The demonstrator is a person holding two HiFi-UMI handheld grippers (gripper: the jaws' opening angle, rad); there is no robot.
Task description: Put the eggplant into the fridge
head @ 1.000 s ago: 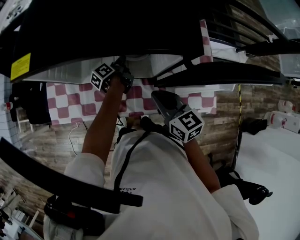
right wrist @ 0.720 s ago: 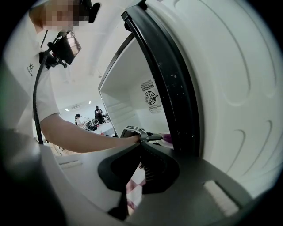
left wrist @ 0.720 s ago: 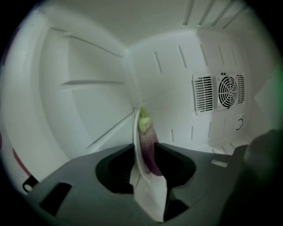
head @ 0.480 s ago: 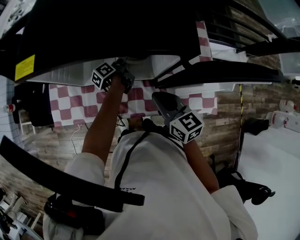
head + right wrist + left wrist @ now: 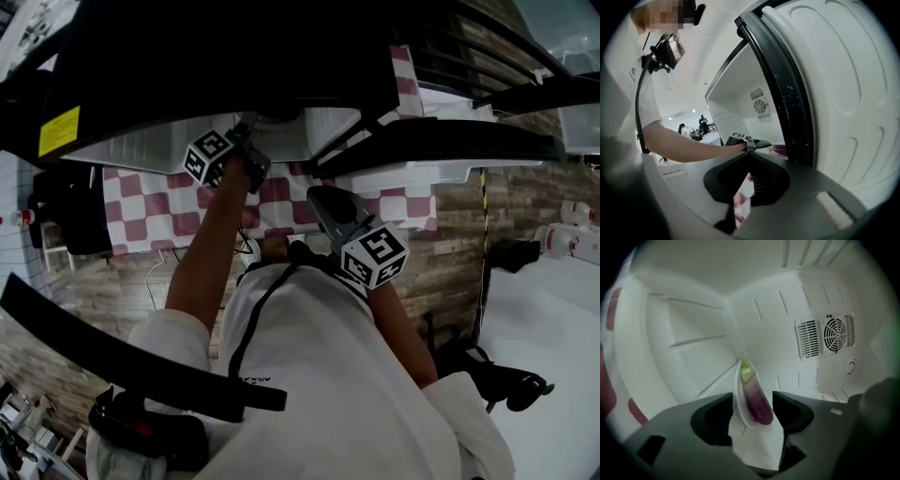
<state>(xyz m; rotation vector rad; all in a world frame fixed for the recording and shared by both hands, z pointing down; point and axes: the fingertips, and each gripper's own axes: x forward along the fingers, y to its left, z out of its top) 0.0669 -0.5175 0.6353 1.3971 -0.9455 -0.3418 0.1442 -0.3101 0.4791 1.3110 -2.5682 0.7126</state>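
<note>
The eggplant (image 5: 758, 401), purple with a pale green stem end, lies in a white oval dish (image 5: 738, 387) on the fridge floor. My left gripper (image 5: 751, 400) reaches into the fridge; its jaws have just been opening and now stand apart on either side of the eggplant, with their pads off it. In the head view only its marker cube (image 5: 206, 156) shows, at the fridge opening. My right gripper (image 5: 750, 152) is shut with nothing between its fingers and hangs by the door's edge, below and right of the left one (image 5: 323, 202). From there, a bit of the eggplant (image 5: 778, 150) shows.
The fridge's white back wall has a fan grille (image 5: 826, 336) and ribbed side walls. The open fridge door (image 5: 834, 93) with its black gasket (image 5: 783, 93) stands close on my right gripper's right. A red-and-white checked cloth (image 5: 150, 202) hangs below the fridge.
In the head view both grippers and arms keep their places; only the picture has shifted slightly.
</note>
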